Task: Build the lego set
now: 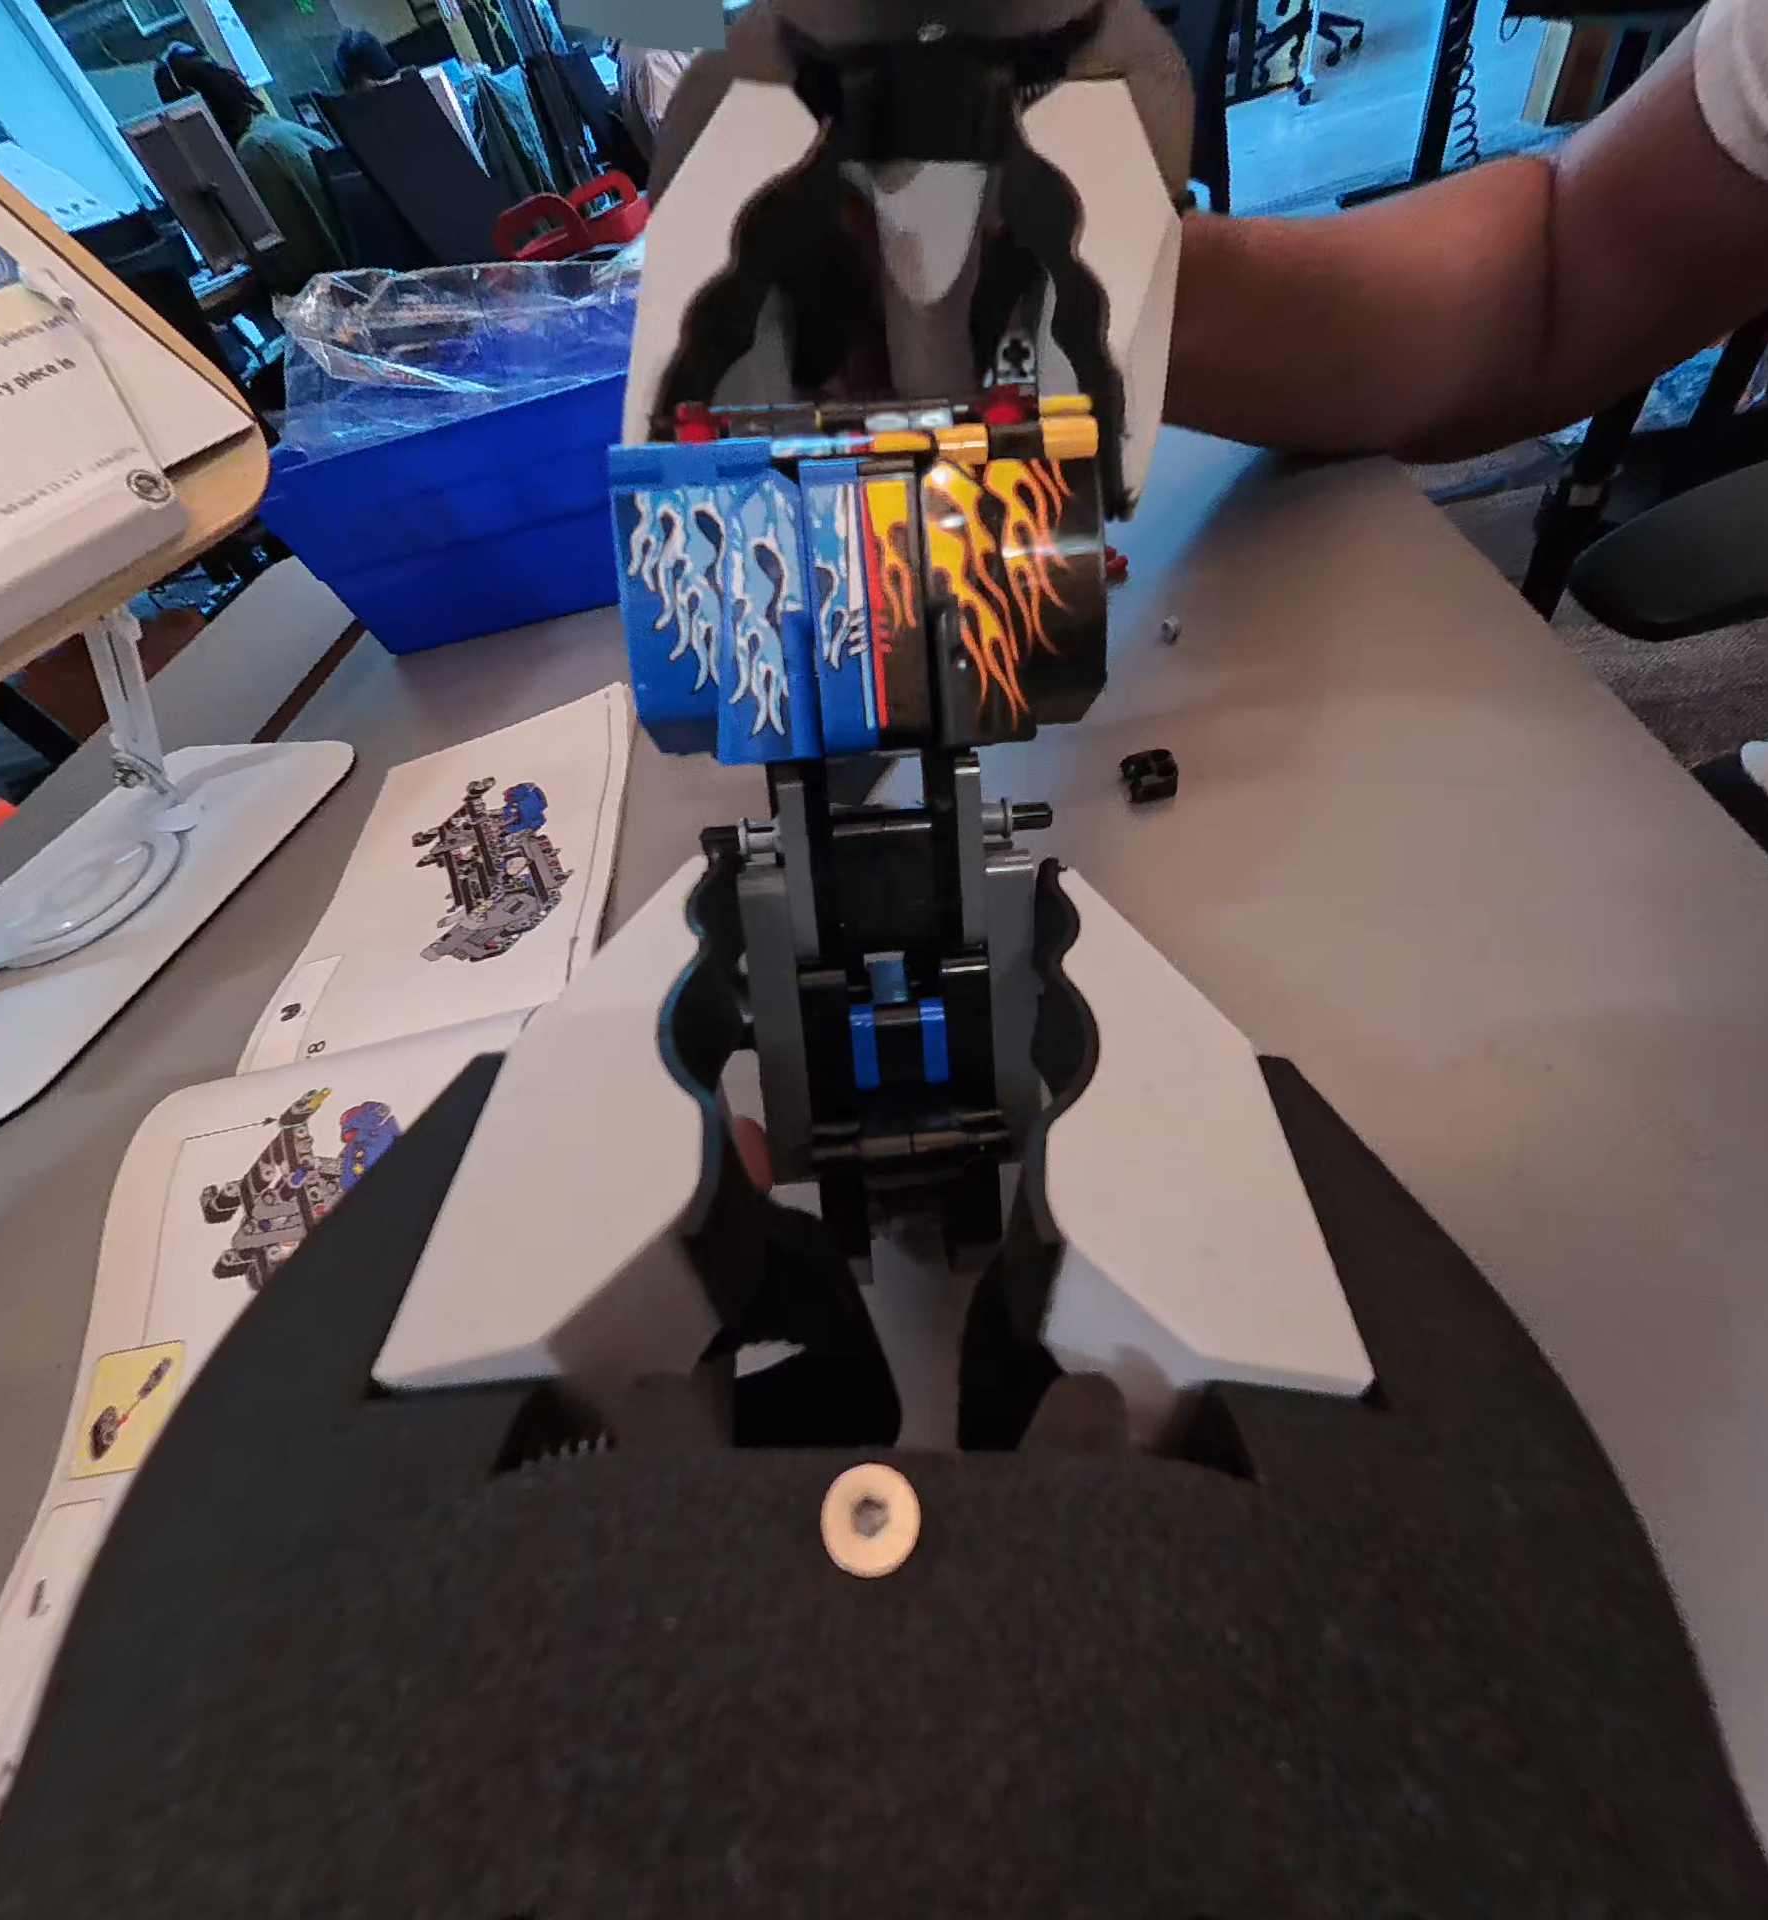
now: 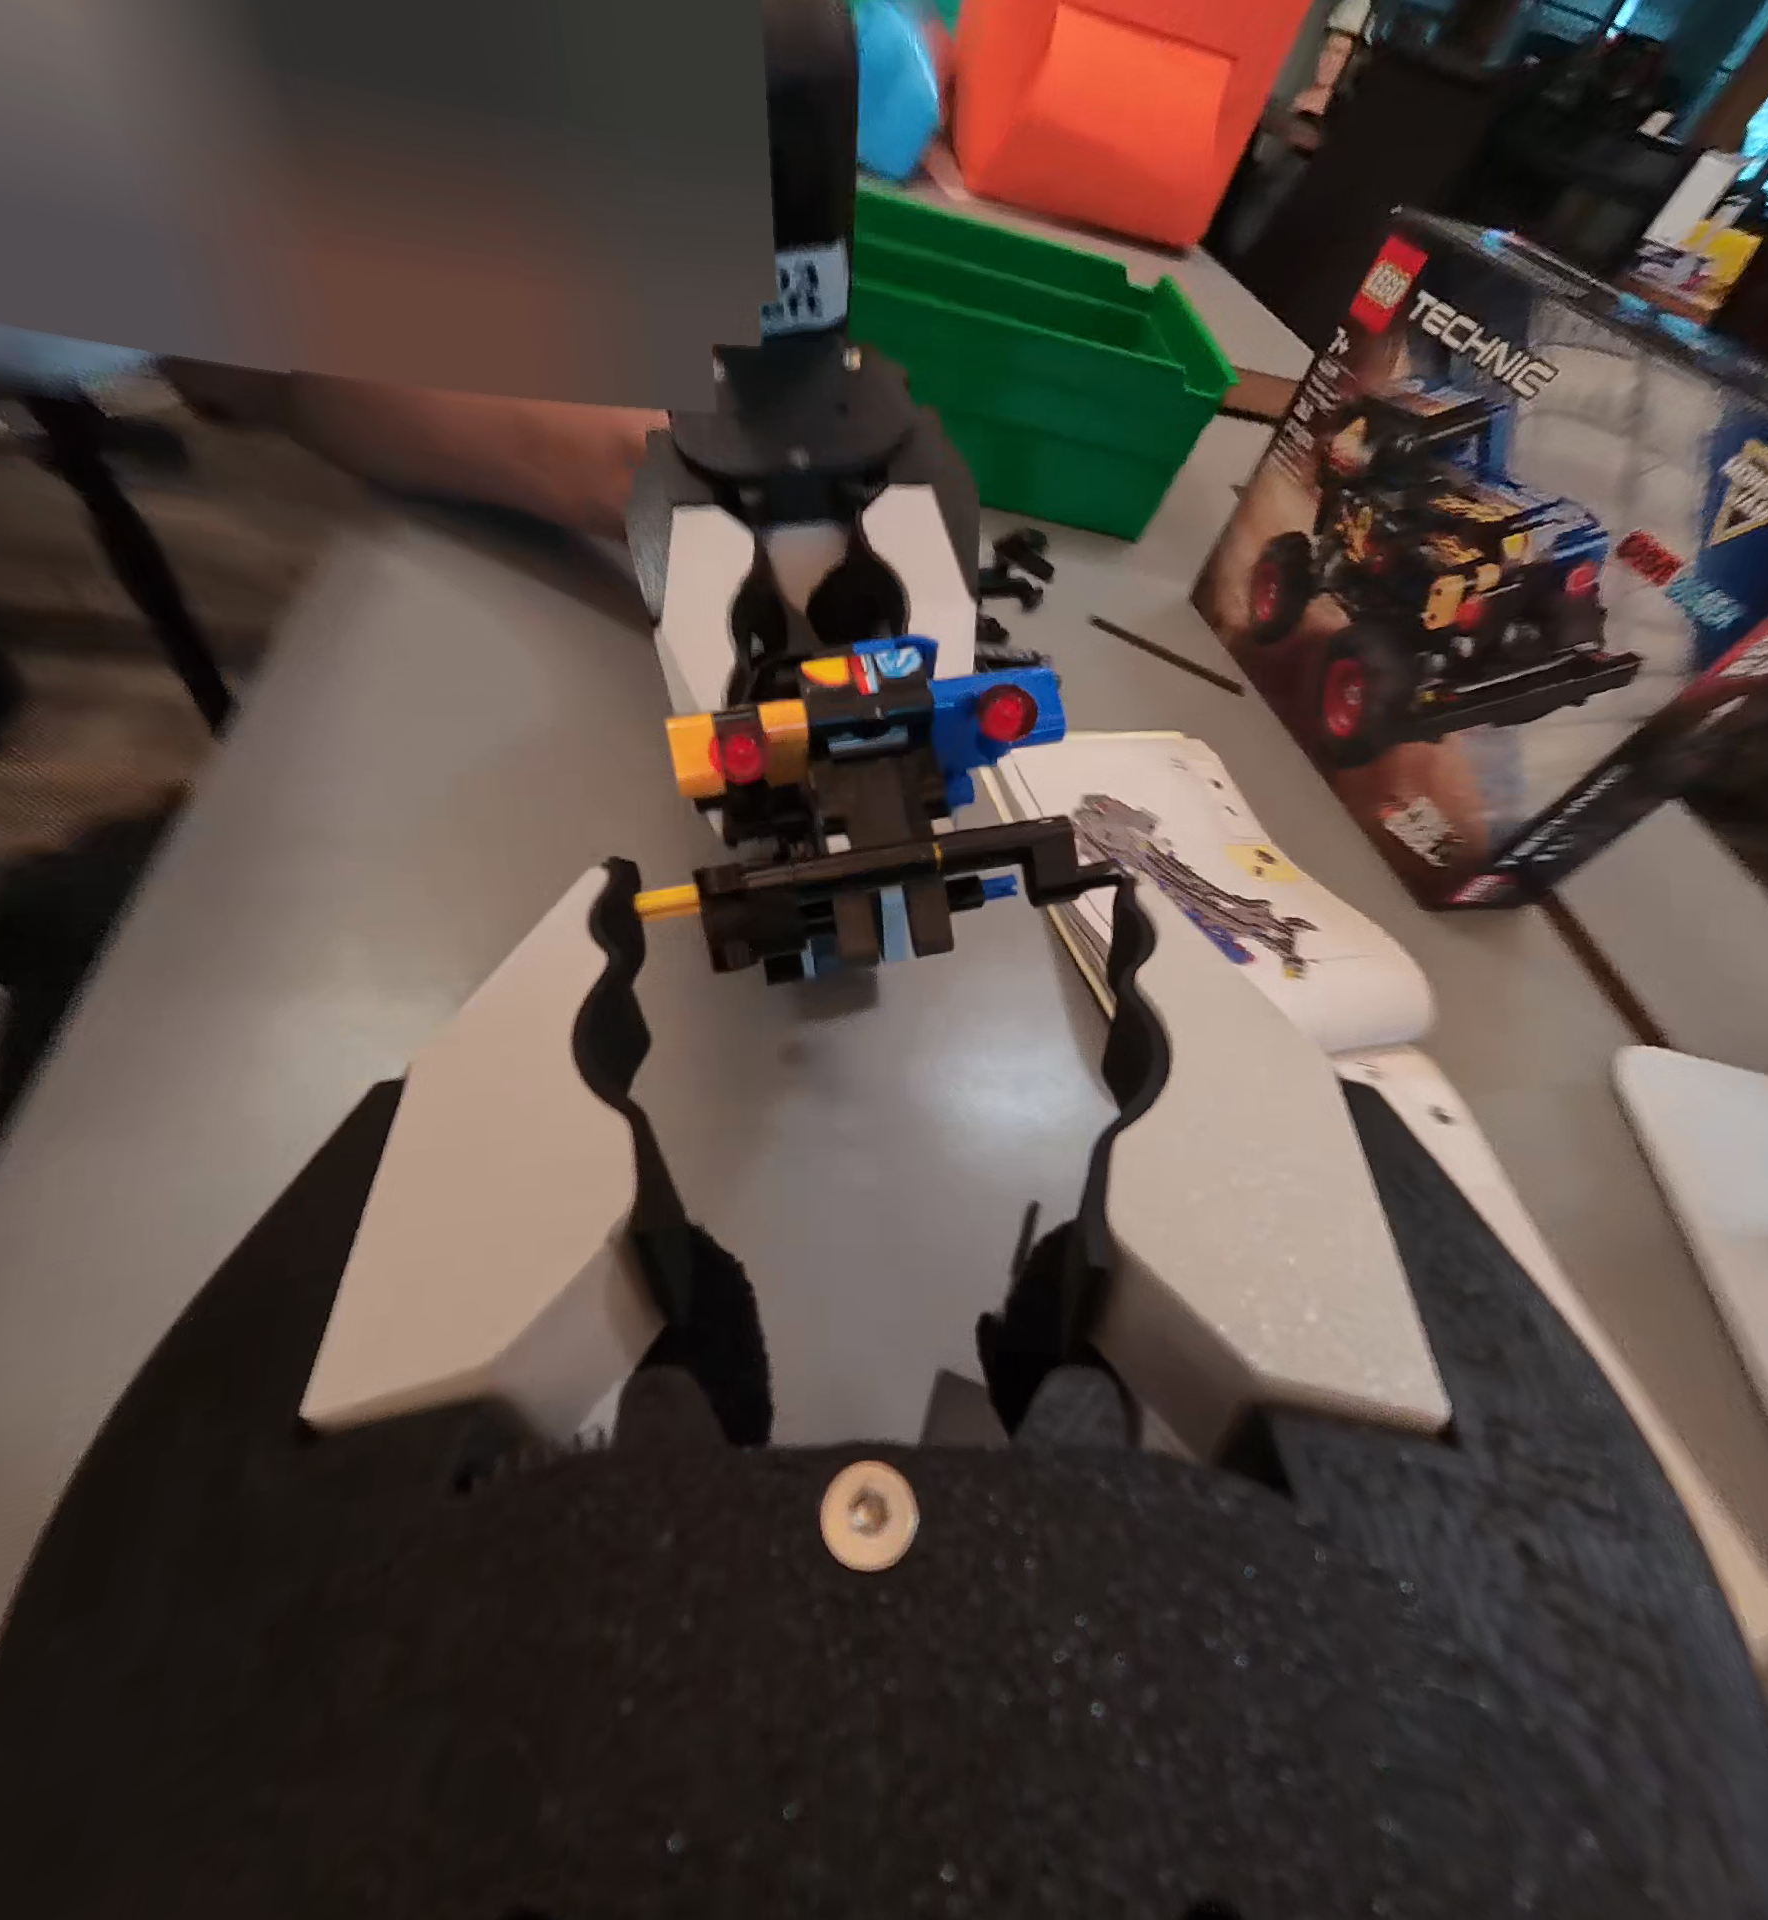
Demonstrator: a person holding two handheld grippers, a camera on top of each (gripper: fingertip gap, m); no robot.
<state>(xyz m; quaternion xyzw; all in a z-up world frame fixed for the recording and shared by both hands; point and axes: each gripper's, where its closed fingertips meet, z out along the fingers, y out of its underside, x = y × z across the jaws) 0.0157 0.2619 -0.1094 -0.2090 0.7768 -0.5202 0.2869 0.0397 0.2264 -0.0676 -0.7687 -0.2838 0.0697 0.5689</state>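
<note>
The lego model [image 1: 859, 592] is a part-built truck with blue and black flame panels on a grey and black frame. My left gripper [image 1: 875, 894] is shut on its frame and holds it above the table. In the right wrist view the model [image 2: 859, 810] shows red round lights, a yellow block, a blue block and a black cross beam with a yellow axle. My right gripper [image 2: 875, 904] is open, its fingertips [image 2: 618, 894] on either side of that beam. The left gripper [image 2: 828, 634] holds the model from the far side. The right gripper [image 1: 869, 343] shows behind the panels.
A blue bin [image 1: 464, 499] with a plastic bag, an open instruction booklet [image 1: 485, 862] and a sheet on a stand [image 1: 59, 447] lie to the left. Small loose parts [image 1: 1148, 774] sit on the grey table [image 1: 1379, 935]. A green bin [image 2: 1046, 395], the set's box [image 2: 1514, 582] and a thin black axle [image 2: 1166, 655] lie beyond. The left gripper's tips are roughly 7 centimetres from the right gripper's.
</note>
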